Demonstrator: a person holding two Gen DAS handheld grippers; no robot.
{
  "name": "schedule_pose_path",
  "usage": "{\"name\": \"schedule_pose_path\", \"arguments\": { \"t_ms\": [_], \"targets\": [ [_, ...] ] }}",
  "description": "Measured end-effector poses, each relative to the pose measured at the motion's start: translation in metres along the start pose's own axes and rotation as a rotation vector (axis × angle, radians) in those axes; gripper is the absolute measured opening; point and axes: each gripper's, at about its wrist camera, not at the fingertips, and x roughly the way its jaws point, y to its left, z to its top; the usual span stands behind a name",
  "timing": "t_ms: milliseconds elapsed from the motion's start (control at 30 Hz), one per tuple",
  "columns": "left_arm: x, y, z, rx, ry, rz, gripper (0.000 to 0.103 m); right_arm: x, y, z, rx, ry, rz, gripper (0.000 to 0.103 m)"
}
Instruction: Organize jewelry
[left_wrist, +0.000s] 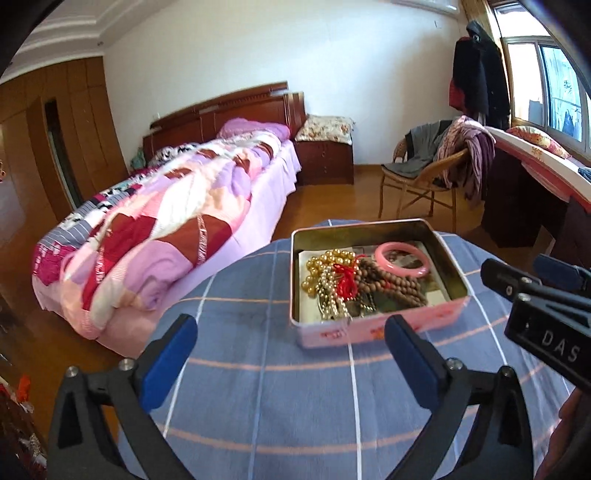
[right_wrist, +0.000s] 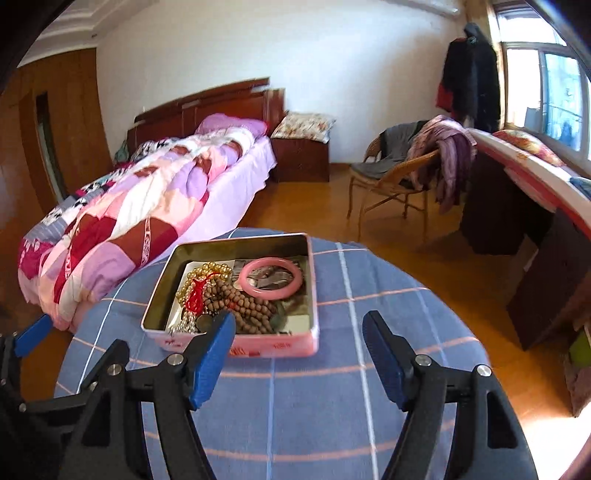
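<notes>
Jewelry lies heaped in one open tin (left_wrist: 380, 325), a shallow metal box with pink outer walls that stands on a round table under a blue checked cloth (left_wrist: 266, 406). Inside I count one pink bangle (left_wrist: 402, 259) lying flat toward the far right corner, one string of brown wooden beads (left_wrist: 395, 284) bunched in the middle, one string of pale golden beads (left_wrist: 325, 266) on the left, and one red knotted cord (left_wrist: 345, 282) draped across the golden string. A few darker bits lie along the near wall (too jumbled to tell apart), and some paper lines the bottom.

Two tongs are in view. Left gripper (left_wrist: 291, 363): its two blue-padded fingers stand spread wide over bare cloth on the near side of the tin, nothing between them. Right gripper (right_wrist: 299, 363): also released, its two fingers apart and empty, the left fingertip (right_wrist: 216, 354) overlapping the tin's near wall in its own camera; whether it touches I cannot tell.

Beyond the table stand one bed (left_wrist: 155, 236) with a patchwork quilt, one nightstand (left_wrist: 325, 162) carrying a floral cushion, and one wicker chair (left_wrist: 417, 184) draped with clothes, near the window.
</notes>
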Motion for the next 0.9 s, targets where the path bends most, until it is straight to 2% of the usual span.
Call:
{"name": "schedule_pose_path", "arguments": {
  "t_ms": [167, 300, 500, 767, 900],
  "targets": [
    [-0.033, 0.002, -0.007, -0.008, -0.010, 0.003, 0.103, -0.045, -0.010, -0.014, 0.050, -0.059, 0.006, 0.072],
    [-0.054, 0.006, -0.017, -0.034, -0.008, -0.023, 0.103, -0.086, -0.012, -0.028, 0.056, -0.127, -0.008, 0.073],
    [-0.084, 0.014, -0.031, -0.075, -0.038, -0.018, 0.103, -0.135, -0.016, -0.042, 0.079, -0.221, -0.011, 0.080],
    [-0.125, 0.015, -0.038, -0.048, -0.145, 0.058, 0.103, -0.166, -0.007, -0.043, 0.060, -0.280, 0.005, 0.082],
    [-0.135, 0.018, -0.039, -0.057, -0.163, 0.045, 0.103, -0.179, -0.003, -0.044, 0.057, -0.309, 0.012, 0.082]
  ]
}}
